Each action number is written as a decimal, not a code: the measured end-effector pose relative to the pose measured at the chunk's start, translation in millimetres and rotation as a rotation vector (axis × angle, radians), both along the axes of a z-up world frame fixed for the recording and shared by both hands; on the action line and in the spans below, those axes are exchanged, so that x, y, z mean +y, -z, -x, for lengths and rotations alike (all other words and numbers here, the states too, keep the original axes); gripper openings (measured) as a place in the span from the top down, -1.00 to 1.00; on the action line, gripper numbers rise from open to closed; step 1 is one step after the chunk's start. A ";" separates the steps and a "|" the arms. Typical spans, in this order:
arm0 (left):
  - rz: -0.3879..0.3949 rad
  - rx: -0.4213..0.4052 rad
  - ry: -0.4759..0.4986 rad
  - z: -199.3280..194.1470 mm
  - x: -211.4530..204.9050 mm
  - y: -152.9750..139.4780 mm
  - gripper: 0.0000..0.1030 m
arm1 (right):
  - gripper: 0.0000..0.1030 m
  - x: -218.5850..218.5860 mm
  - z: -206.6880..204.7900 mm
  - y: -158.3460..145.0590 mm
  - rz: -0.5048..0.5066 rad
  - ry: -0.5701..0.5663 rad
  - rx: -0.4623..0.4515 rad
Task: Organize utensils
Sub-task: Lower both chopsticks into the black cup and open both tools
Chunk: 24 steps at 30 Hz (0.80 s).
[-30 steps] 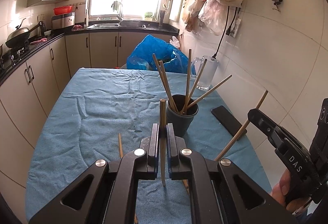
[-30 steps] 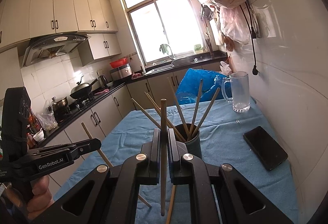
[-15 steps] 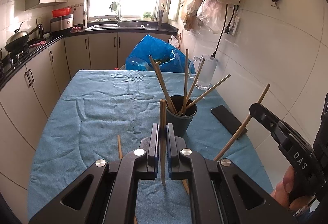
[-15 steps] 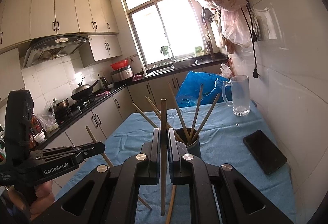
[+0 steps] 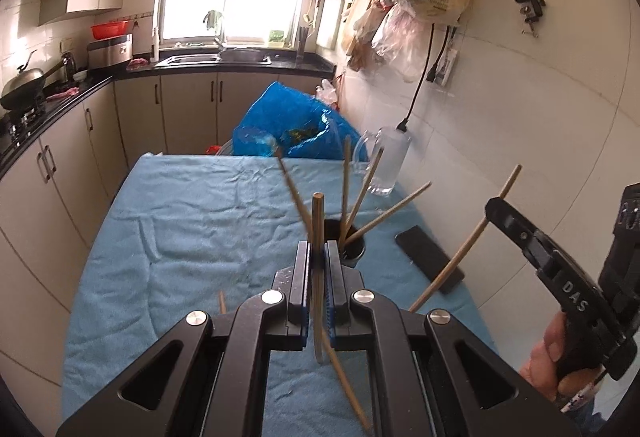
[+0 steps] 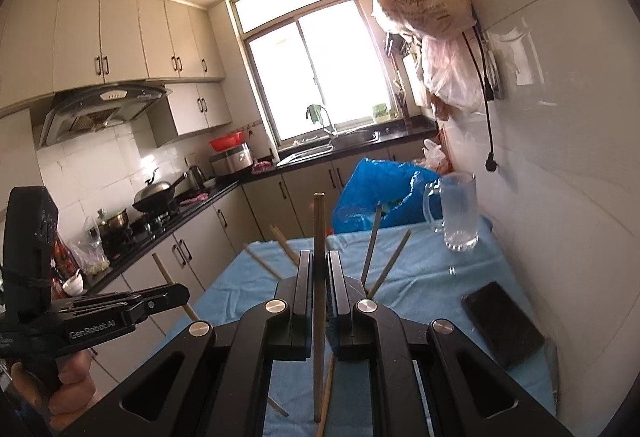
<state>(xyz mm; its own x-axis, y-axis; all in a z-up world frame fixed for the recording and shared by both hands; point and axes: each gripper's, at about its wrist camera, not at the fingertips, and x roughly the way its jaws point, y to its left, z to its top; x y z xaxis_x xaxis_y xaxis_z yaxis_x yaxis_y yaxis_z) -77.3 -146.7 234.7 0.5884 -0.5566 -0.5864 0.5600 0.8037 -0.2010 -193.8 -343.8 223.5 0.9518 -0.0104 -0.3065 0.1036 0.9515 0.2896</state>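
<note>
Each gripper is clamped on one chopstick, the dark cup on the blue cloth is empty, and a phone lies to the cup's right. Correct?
Not quite: the dark cup is not empty. The left wrist view shows several chopsticks standing in it. The rest holds.

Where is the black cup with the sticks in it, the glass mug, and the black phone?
black cup (image 5: pixel 354 251), left wrist view, right side of its rim
glass mug (image 6: pixel 460 215), right wrist view, middle of its clear body
black phone (image 6: pixel 504 323), right wrist view, centre of its dark face
</note>
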 end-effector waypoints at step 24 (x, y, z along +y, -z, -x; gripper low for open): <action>0.046 -0.041 -0.061 -94.7 -65.6 -27.3 0.88 | 0.87 -38.4 -105.0 -25.8 0.053 0.127 -0.049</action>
